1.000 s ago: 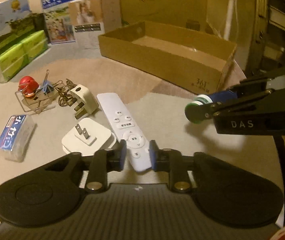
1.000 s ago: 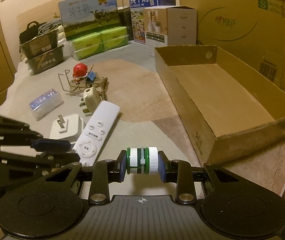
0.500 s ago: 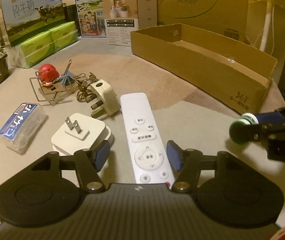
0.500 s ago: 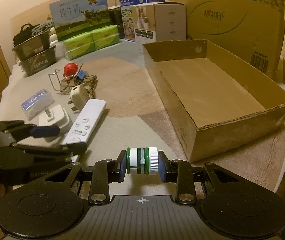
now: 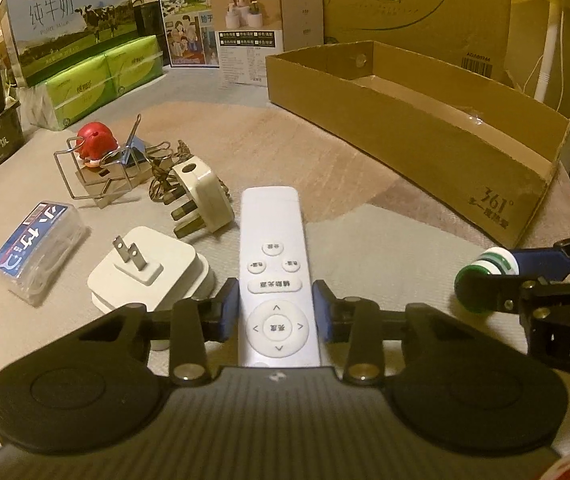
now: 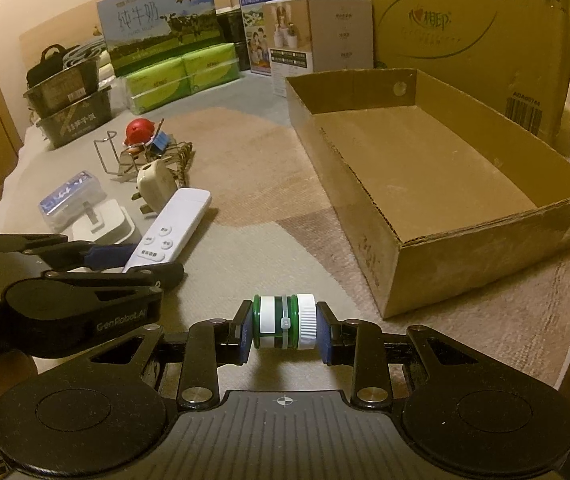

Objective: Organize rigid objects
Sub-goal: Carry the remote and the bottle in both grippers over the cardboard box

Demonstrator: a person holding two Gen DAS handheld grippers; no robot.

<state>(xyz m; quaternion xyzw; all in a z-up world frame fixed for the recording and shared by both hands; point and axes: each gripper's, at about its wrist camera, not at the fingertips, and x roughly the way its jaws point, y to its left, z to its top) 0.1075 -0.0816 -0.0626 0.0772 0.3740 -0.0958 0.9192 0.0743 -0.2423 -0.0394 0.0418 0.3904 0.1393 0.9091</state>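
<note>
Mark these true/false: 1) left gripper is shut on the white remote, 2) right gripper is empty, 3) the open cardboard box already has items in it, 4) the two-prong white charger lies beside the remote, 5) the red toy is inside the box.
1) True: the left gripper pads press both sides of the white remote.
2) False: the right gripper is shut on a green-and-white bottle.
3) False: the cardboard box shows only bare floor inside.
4) True: the white charger lies next to the remote.
5) False: the red toy sits in a wire rack on the mat.
</note>
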